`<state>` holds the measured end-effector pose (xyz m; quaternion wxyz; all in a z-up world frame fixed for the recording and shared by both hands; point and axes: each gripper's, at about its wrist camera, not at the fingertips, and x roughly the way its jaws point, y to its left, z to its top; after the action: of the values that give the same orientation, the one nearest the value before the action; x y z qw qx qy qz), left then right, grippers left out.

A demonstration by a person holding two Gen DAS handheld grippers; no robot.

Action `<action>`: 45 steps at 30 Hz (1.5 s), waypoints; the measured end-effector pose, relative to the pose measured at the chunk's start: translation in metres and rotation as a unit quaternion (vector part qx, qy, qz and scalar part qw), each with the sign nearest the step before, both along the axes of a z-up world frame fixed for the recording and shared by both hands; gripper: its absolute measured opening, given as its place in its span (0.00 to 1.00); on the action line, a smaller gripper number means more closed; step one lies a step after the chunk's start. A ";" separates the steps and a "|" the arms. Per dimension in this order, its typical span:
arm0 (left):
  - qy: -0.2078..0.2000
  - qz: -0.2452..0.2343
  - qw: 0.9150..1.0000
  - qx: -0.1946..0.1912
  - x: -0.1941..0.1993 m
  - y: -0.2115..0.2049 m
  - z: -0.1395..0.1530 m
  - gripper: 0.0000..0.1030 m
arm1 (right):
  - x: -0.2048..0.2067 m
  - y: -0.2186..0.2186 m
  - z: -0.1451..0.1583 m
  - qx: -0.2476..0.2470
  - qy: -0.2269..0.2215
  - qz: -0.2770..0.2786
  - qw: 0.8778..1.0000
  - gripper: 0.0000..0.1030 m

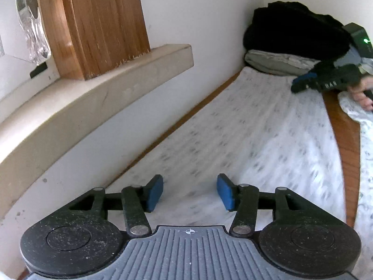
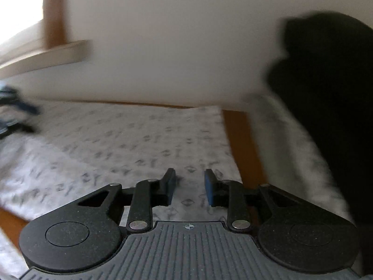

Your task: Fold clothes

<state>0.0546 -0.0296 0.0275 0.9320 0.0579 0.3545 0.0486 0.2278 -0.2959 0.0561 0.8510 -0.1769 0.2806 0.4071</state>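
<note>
A white patterned garment [image 1: 244, 126] lies spread flat on a wooden counter [image 1: 345, 140] that runs along a white wall [image 1: 198, 11]. The left gripper [image 1: 190, 192] hovers just above the near part of the cloth, its blue pads [image 1: 155, 192] spread apart with nothing between them. The right gripper [image 2: 190, 186] sits low over the same cloth near its edge, its pads a narrower gap apart and also empty; its view is blurred. In the left wrist view a hand [image 1: 360, 92] holds the right gripper at the far right. At the far end of the counter a black garment [image 1: 296, 30] rests on folded grey clothes [image 1: 277, 61]. A stone windowsill [image 1: 98, 88] juts out beside the counter.
</note>
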 end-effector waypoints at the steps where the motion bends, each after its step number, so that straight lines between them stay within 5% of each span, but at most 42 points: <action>1: -0.001 -0.001 1.000 0.002 -0.001 0.000 0.000 0.56 | 0.004 -0.003 -0.001 -0.001 -0.004 -0.016 1.000 0.27; 7: -0.011 0.016 1.000 -0.016 -0.013 0.002 0.017 0.57 | -0.006 0.007 -0.002 -0.039 -0.055 -0.045 0.997 0.31; 10: -0.039 0.021 0.999 -0.026 -0.043 0.007 0.040 0.61 | -0.028 0.010 0.001 -0.022 -0.054 -0.016 0.998 0.47; 17: -0.068 0.087 0.994 -0.012 -0.164 0.049 0.082 0.72 | -0.100 0.038 0.007 0.030 -0.020 0.084 0.996 0.68; 22: -0.066 0.180 0.981 -0.002 -0.259 0.087 0.093 0.74 | -0.138 0.056 0.006 0.045 -0.011 0.130 0.990 0.77; 27: -0.064 0.254 0.965 0.004 -0.332 0.105 0.088 0.75 | -0.151 0.072 -0.008 0.026 -0.027 0.134 0.990 0.78; 35: -0.062 0.319 0.945 -0.024 -0.410 0.110 0.057 0.77 | -0.140 0.070 -0.012 0.023 0.006 0.108 0.994 0.88; 45: -0.064 0.360 0.929 -0.064 -0.441 0.102 0.021 0.77 | -0.139 0.070 -0.013 0.020 0.003 0.100 0.995 0.91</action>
<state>-0.3861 0.0722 0.0487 0.8744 -0.1370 0.2934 0.3614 0.0890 -0.2262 0.0434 0.8083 -0.1858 0.2559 0.4966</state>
